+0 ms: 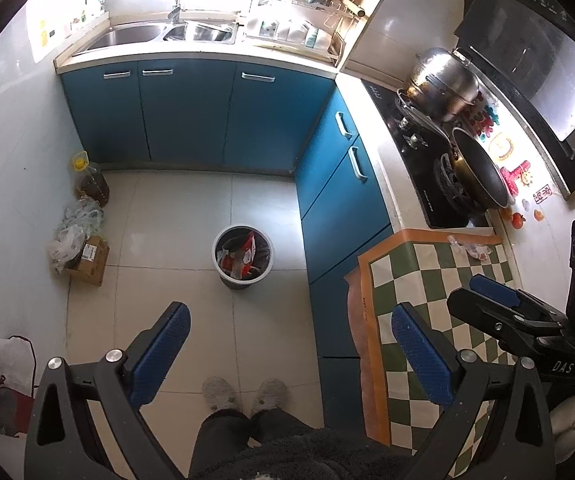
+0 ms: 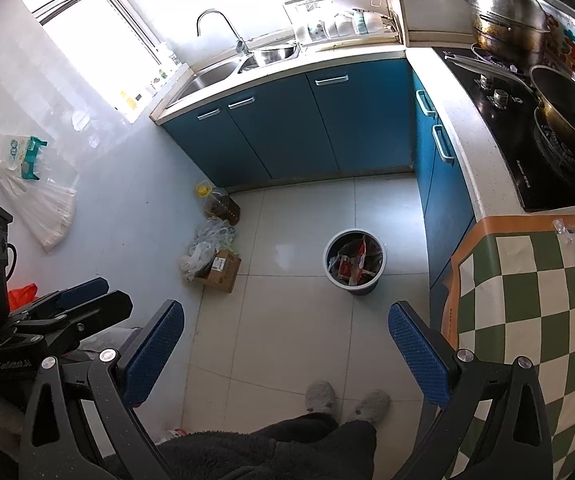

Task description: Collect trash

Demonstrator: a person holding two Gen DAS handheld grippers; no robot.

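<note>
Trash (image 1: 472,247) untouched; both tools (image 1: 289,354) (image 2: 285,354) wide, empty.

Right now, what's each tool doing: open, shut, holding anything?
Left tool: open, holding nothing.
Right tool: open, holding nothing.

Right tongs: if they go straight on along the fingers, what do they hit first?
Probably the pale tiled floor, just short of the round grey trash bin. Right tongs open, nothing between; depth unclear.
</note>
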